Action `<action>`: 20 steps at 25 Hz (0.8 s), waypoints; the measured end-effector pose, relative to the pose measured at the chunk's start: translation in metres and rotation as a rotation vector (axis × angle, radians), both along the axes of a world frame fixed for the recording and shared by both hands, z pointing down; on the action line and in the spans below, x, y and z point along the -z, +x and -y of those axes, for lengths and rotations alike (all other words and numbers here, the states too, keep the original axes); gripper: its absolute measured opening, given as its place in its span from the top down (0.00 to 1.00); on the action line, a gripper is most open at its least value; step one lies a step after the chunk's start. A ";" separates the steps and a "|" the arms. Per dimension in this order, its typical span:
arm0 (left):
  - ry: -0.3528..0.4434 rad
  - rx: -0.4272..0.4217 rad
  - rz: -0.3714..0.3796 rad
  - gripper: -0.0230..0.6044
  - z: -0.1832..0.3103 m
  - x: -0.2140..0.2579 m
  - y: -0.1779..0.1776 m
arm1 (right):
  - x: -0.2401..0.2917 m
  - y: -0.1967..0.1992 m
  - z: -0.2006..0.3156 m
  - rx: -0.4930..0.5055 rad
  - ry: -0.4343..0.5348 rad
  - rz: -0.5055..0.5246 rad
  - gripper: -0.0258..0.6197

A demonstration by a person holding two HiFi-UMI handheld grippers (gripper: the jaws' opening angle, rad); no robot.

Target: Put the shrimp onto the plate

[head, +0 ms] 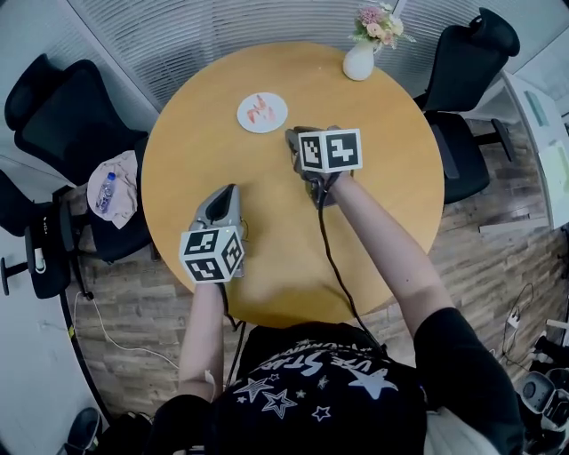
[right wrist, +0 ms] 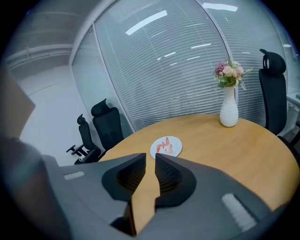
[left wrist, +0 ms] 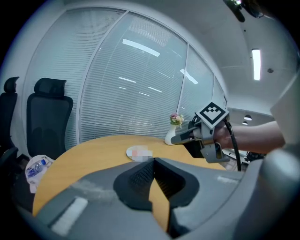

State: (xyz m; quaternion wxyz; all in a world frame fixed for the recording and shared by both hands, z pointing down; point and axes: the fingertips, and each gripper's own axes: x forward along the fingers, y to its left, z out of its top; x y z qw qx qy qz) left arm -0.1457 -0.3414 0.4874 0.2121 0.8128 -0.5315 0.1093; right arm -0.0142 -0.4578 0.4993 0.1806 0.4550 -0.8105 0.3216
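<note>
A big round wooden table [head: 276, 258] fills the middle. Black chairs [head: 62, 124] stand around it, past both grippers.

The left gripper [left wrist: 153, 161] is over the near side of the table. Its jaws are pressed together at the tips, and nothing is in them. The right gripper [right wrist: 150, 157] is farther out over the table, ahead of the left one and to its right. Its jaws are only a little way apart, and nothing is in them either.

A white vase [head: 359, 62] with pink flowers [head: 380, 22] stands far ahead of the right gripper, off to its right.

A small white plate [head: 247, 114] sits just ahead of the right gripper, a bit to its left, and well ahead of the left gripper. The pink shrimp [head: 260, 108] already lie on the plate.
</note>
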 end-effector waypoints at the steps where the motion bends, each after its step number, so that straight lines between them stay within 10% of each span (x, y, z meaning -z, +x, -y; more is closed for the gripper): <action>1: 0.006 -0.002 -0.001 0.96 -0.004 0.004 0.004 | 0.003 0.003 -0.006 0.002 0.005 0.001 0.86; 20: 0.074 -0.006 0.000 0.96 -0.102 0.052 0.058 | 0.050 0.077 -0.144 0.008 0.075 0.026 0.90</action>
